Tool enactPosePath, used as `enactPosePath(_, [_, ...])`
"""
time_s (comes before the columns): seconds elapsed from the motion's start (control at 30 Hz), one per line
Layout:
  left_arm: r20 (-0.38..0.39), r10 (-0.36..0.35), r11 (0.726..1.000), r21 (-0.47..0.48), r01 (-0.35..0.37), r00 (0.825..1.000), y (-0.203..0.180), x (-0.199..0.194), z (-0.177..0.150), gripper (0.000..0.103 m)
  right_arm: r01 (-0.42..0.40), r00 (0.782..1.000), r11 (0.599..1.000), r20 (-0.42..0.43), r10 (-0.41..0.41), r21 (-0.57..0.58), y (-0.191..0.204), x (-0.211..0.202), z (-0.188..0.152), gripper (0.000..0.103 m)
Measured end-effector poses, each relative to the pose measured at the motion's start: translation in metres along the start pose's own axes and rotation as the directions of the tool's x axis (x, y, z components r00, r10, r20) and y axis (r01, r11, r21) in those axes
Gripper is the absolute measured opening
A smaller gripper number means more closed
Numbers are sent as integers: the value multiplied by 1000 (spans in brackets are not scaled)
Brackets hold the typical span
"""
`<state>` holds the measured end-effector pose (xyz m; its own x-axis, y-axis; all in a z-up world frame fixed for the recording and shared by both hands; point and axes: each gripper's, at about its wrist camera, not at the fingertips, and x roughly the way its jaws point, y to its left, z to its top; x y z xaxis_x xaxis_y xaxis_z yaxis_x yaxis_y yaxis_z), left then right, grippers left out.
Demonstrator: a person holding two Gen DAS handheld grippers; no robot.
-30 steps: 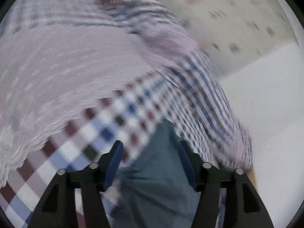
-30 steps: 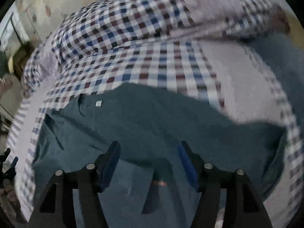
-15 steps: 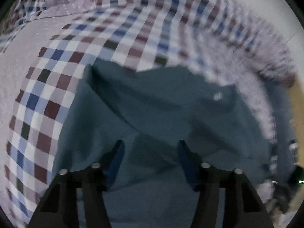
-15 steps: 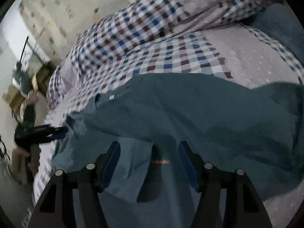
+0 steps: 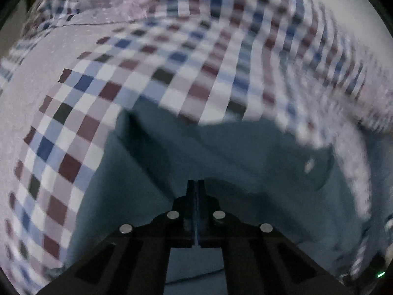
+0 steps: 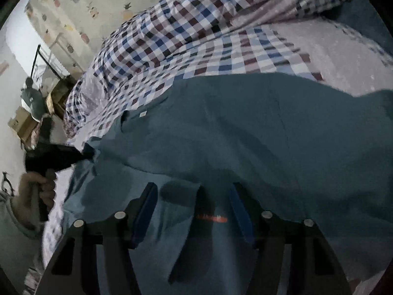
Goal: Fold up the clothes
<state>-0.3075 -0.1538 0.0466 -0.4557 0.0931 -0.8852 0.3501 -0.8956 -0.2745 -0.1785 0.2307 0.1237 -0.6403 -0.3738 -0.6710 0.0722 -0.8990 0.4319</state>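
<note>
**Left tongs pinched at the shirt's edge, right tongs wide over the cloth**

Tongs first: our left gripper (image 5: pixel 197 184) has its jaws pressed together with only a thin line between them, tips right at the dark teal shirt (image 5: pixel 221 152). The right wrist view shows that same gripper (image 6: pixel 84 152) meeting the shirt's corner at the far left, so we judge it is pinching fabric there, though the bite itself is too dark to see plainly. Our right gripper (image 6: pixel 194 206) stands wide, blue pads apart, with nothing between them but shirt lying underneath.

Outward from there: the shirt spreads across the checked bedspread (image 6: pixel 186 32), its long axis running left to right in the right wrist view, from the pinched corner up towards the far right. A small white label (image 6: pixel 143 114) marks the neckline, nearer the left gripper's end. A lighter panel with a small red mark (image 6: pixel 211 218) lies just ahead of the right pads.

So the relation that counts: the left gripper sits at one end of the garment, the right over its near edge, midway along. The shirt shows a layer overlapping near the right pads, so we can't tell whether this is a spread-out being tidied or a fold under way. The hand (image 6: pixel 36 186) holding the left gripper shows at the left edge.
</note>
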Motion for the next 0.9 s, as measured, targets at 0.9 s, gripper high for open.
enactPosePath(0.9, [-162,191,955,259,-145,968,-41,12,-23,0,-35,999,987,-6,34,-160,12,-28,12,4])
